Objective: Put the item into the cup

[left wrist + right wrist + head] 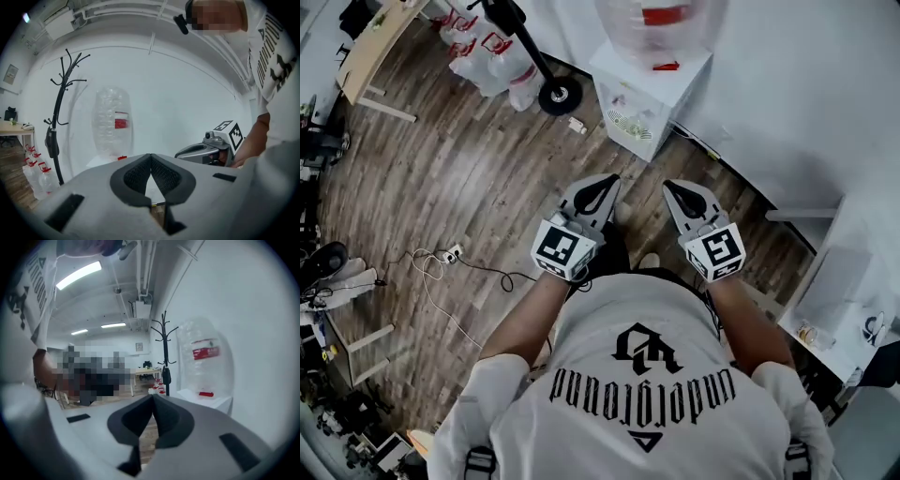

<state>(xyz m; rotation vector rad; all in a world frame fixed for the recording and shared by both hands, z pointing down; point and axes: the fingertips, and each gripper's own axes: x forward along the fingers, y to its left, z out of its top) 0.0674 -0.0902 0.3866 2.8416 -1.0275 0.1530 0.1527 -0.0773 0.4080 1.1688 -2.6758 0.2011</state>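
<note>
In the head view the person holds both grippers in front of the chest, over the wooden floor. My left gripper [605, 180] has its jaws together at the tips with nothing between them, as the left gripper view [150, 155] also shows. My right gripper [672, 186] is likewise shut and empty, its tips meeting in the right gripper view [153, 397]. The two point forward side by side, a small gap apart. The right gripper's marker cube [229, 133] shows to the right in the left gripper view. Neither a cup nor an item appears in any view.
A white water dispenser [652, 94] with a clear bottle stands just ahead by the wall. Left of it are a black coat stand's base [560, 95] and several water jugs [487, 56]. A power strip with cables [450, 253] lies on the floor. White furniture [839, 300] is at the right.
</note>
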